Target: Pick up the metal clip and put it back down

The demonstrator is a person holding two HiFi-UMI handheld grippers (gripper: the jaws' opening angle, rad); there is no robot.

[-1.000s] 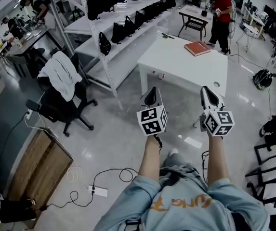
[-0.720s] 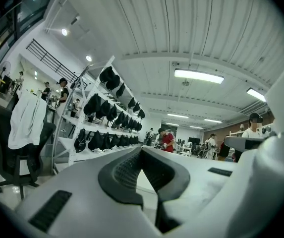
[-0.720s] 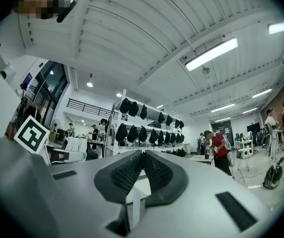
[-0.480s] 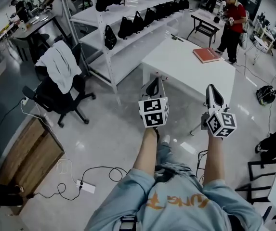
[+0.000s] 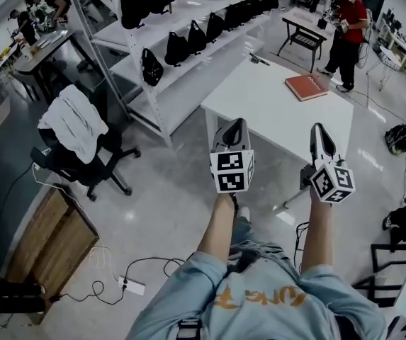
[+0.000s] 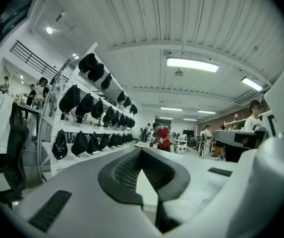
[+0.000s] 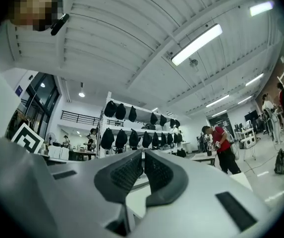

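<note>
I cannot pick out a metal clip with certainty. A small dark thin object [image 5: 259, 59] lies at the far edge of the white table [image 5: 259, 108]. Both grippers are held in the air in front of the table's near edge, over the floor. My left gripper [image 5: 233, 127] points at the table with its jaws together and nothing between them. To its right, my right gripper [image 5: 321, 133] looks the same. In the left gripper view the left gripper [image 6: 142, 152] has its pads meeting at the tips. In the right gripper view the right gripper [image 7: 142, 155] has its pads closed on nothing.
A red book [image 5: 307, 86] lies on the table's far right part. White shelves with black bags [image 5: 188, 37] run along the left. An office chair with a white cloth [image 5: 75, 137] stands at left. A person in red [image 5: 346, 20] stands beyond the table. Cables [image 5: 139, 275] lie on the floor.
The person has stepped closer to the white table. Both grippers now sit nearer its front edge, still held side by side and shut.
</note>
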